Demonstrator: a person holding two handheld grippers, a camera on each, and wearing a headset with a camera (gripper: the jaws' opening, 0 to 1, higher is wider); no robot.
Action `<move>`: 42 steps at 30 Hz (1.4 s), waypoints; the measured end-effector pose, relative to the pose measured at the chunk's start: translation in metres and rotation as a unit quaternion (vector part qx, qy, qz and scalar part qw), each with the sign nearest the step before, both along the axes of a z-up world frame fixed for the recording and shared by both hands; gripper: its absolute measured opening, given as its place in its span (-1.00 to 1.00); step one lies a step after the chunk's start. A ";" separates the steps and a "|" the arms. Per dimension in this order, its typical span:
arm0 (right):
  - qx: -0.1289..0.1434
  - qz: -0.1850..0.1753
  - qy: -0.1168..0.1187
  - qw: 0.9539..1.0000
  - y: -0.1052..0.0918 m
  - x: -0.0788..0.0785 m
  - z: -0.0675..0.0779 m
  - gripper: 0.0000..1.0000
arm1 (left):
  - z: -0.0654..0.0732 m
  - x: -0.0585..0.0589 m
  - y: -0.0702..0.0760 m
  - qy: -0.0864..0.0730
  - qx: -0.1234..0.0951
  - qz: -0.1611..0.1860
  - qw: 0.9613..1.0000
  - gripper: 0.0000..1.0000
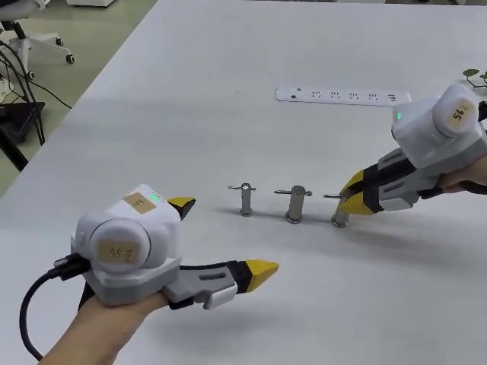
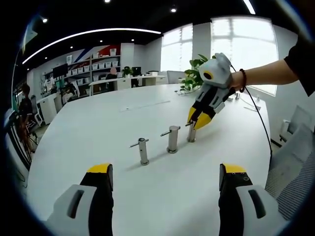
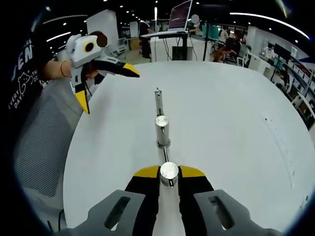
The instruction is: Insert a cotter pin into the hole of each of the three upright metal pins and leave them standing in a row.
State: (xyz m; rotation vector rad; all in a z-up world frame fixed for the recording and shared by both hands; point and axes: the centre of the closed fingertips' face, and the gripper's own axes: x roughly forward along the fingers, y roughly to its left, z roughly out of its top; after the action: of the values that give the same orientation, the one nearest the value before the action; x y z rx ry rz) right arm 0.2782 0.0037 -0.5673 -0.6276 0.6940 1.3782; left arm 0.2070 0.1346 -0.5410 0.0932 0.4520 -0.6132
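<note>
Steel pins (image 1: 245, 199) stand rowed on the surface (image 1: 190, 114), each seemingly with its cotter pin (image 1: 283, 192). Right gripper (image 1: 351, 196) jaws clamp the end pin (image 3: 169, 171) beside the middle pin (image 1: 295, 205); left gripper (image 1: 228, 235), nearer, gapes empty. Only release seems left.

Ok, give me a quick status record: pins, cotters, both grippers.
row: left pin, middle pin, right pin, all upright on table
cotter pins: one through each
right gripper: shut on right pin
left gripper: open, empty, short of the row
background: power strip
</note>
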 end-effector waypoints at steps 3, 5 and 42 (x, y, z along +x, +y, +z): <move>0.002 -0.004 0.004 1.000 0.000 0.000 0.000 -0.83 | -0.001 0.000 0.001 0.001 0.001 0.001 1.000 0.77; 0.003 -0.009 0.006 1.000 0.000 0.000 -0.001 -0.82 | -0.001 0.000 0.001 0.001 0.002 0.001 1.000 0.76; 0.097 -0.183 -0.001 0.978 0.000 -0.013 0.036 -0.11 | 0.014 0.014 0.005 -0.001 -0.003 0.019 1.000 0.68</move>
State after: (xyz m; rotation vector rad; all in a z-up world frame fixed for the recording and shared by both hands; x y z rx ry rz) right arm 0.2648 0.0036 -0.5317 -0.3255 0.6284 1.0849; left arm 0.2206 0.1398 -0.5269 0.0790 0.4484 -0.5769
